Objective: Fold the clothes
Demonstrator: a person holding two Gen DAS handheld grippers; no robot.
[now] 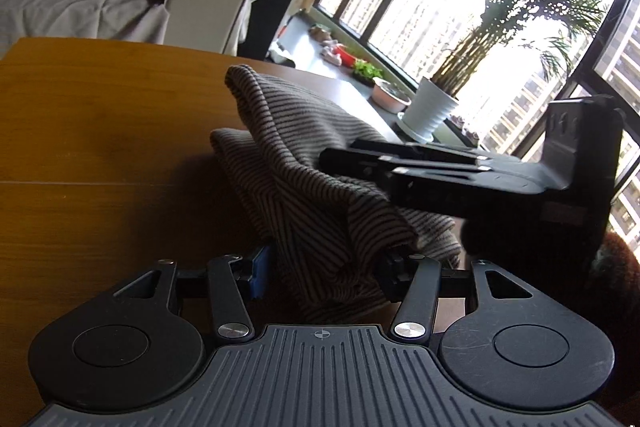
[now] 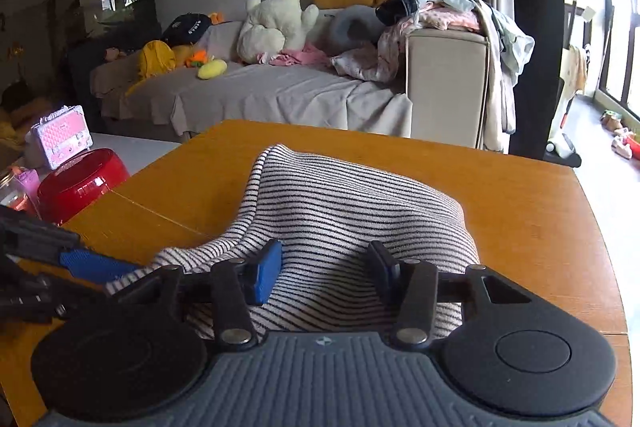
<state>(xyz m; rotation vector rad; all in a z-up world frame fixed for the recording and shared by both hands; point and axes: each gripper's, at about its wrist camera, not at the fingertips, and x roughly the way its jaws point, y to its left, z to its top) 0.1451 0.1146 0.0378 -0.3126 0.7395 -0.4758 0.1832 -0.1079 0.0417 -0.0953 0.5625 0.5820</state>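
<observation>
A striped garment [image 1: 320, 163] lies bunched on the wooden table [image 1: 100, 147], in a heap that rises to a ridge near the table's far edge and spills toward the near edge, where both grippers meet it. It is knitted, pale with thin dark stripes.

In the left wrist view, the left gripper [image 1: 324, 267] has a thick fold of the garment gathered between its two fingers; the cloth fills the gap from the blue pad [image 1: 261, 269] on one side to the dark pad on the other, so this gripper is clamped on the fabric. The fold hangs from the fingers and runs up into the heap.

The right gripper [image 2: 326, 273] comes in from the window side, seen in the left wrist view as a black body with fingers pointing across the top of the garment. In its own view its fingers stand apart, with striped cloth lying under and between them. The blue pad [image 2: 264, 277] and the opposite pad rest on the fabric, but there is slack cloth in the gap and the pads do not pinch it. The jaws are parted, not gripping.

Beyond the table's far edge stands a sofa [image 2: 260, 95] with a plush toy [image 2: 276, 19] and loose clothes piled on its arm. A potted plant [image 1: 432, 107] stands by the window.
</observation>
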